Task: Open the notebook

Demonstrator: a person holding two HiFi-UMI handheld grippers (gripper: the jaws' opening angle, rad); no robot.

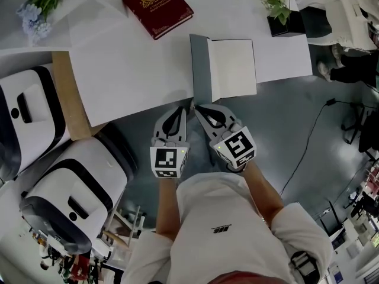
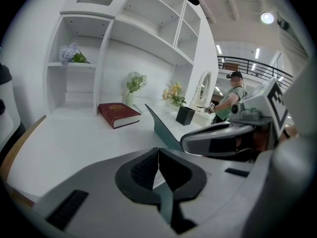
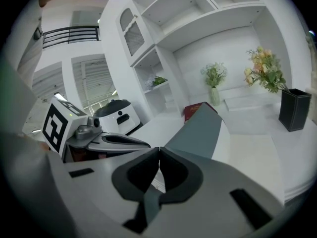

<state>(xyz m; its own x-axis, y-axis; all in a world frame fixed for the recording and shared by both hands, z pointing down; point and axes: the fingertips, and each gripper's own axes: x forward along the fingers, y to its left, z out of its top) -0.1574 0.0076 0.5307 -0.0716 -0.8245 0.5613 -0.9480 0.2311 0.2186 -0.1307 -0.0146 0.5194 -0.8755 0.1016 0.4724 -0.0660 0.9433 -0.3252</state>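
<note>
Right gripper point(image 1: 198, 107) pinching raised cover of notebook point(image 1: 232, 67), left gripper point(image 1: 182, 109) closed empty beside it, white table point(image 1: 130, 73), grey floor point(image 1: 284, 129), white wall shelving point(image 2: 148, 26)

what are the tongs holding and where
The right tongs pinch the notebook's grey cover at its near edge; the left tongs are shut on nothing.

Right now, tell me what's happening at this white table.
A person stands at the white table with a gripper in each hand. The notebook lies near the edge, partly open: its grey cover tilts up off the blank page. The right gripper, jaws shut, sits at the cover's near corner and seems to pinch it. The left gripper, also shut, hovers empty beside it. A red book lies farther back, untouched.
</note>
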